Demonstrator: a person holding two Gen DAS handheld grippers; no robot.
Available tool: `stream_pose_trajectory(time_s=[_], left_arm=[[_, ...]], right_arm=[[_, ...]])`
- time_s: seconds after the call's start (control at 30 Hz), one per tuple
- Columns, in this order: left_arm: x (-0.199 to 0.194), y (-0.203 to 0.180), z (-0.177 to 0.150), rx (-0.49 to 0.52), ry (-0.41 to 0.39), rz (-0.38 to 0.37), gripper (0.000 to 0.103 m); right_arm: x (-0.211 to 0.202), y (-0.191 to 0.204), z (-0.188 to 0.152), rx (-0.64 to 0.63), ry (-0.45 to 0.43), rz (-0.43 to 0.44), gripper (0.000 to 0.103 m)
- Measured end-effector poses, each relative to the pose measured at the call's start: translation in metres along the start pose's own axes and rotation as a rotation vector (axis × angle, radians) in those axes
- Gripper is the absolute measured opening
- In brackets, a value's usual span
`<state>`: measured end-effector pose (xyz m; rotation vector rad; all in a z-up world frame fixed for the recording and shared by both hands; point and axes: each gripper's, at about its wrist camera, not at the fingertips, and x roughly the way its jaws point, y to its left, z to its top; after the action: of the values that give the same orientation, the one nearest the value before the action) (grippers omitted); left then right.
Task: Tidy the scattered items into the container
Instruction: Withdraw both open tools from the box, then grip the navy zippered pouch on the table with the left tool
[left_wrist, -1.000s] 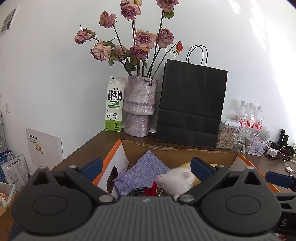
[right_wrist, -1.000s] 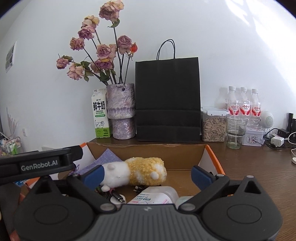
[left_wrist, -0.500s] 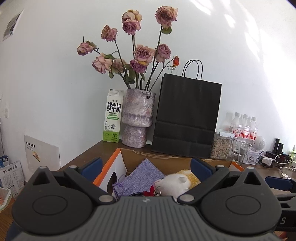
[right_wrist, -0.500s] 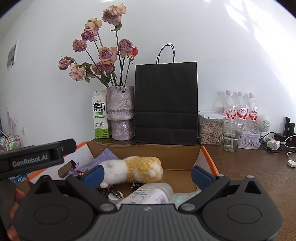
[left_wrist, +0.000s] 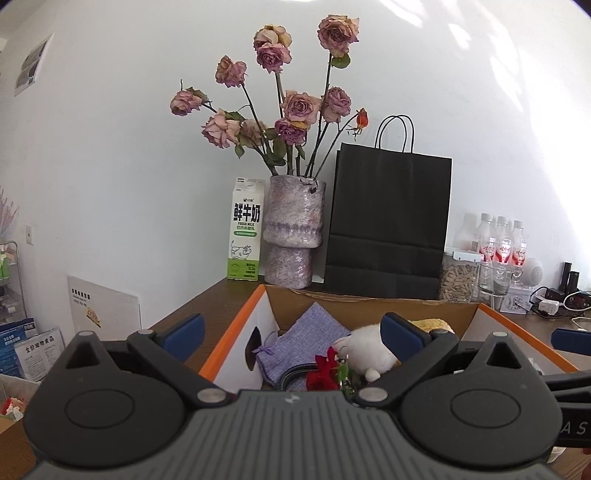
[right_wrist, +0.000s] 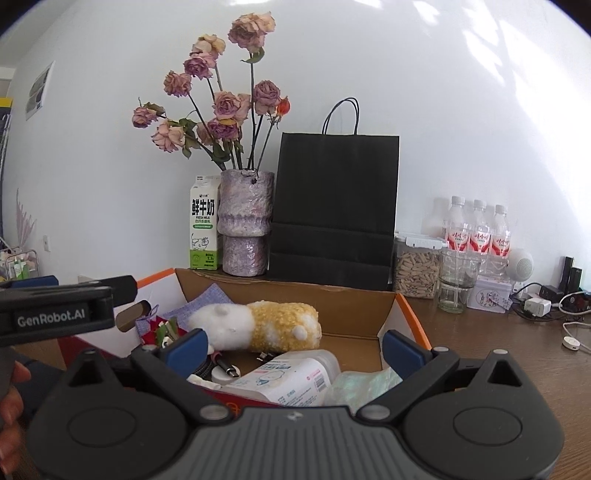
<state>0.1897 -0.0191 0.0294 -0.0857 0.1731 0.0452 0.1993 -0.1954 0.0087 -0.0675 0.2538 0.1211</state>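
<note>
Hovering above the cardboard box (right_wrist: 354, 317) on the desk (right_wrist: 517, 354): left gripper (left_wrist: 291, 332) and right gripper (right_wrist: 293, 347), fingers apart, holding nothing. Plush toy (right_wrist: 258, 326), purple pouch (left_wrist: 306, 334), white bottle (right_wrist: 291, 378) lie inside box.

In the box (right_wrist: 362, 314), the white bottle (right_wrist: 288, 380) is partly hidden behind the right gripper (right_wrist: 291, 347). The plush toy's (left_wrist: 365, 350) yellow end hides behind the left gripper (left_wrist: 291, 332). Small bits beside the toy are too tiny to tell.
</note>
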Motion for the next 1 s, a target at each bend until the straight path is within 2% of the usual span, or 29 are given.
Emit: stream_pose_trajectory(time_s=[0.4,0.63,0.73,1.0], left_arm=[[-0.031,0.018,0.001,0.019,0.033,0.012,0.103],[-0.045,0.043,0.006,0.023,0.091,0.001,0.103],[-0.051,0.054,0.007,0.024,0.112,0.016,0.103],[-0.063,0.071,0.002,0.056,0.233,0.036,0.103]], right_arm=[[-0.039,-0.010,-0.004,-0.016,0.002,-0.022,0.101],[-0.066,-0.024,-0.001,-0.011,0.020,-0.032,0.101],[-0.073,-0.032,-0.004,-0.012,0.049,-0.039,0.101],[-0.086,-0.048,-0.029,0.001,0.180,-0.015,0.101]])
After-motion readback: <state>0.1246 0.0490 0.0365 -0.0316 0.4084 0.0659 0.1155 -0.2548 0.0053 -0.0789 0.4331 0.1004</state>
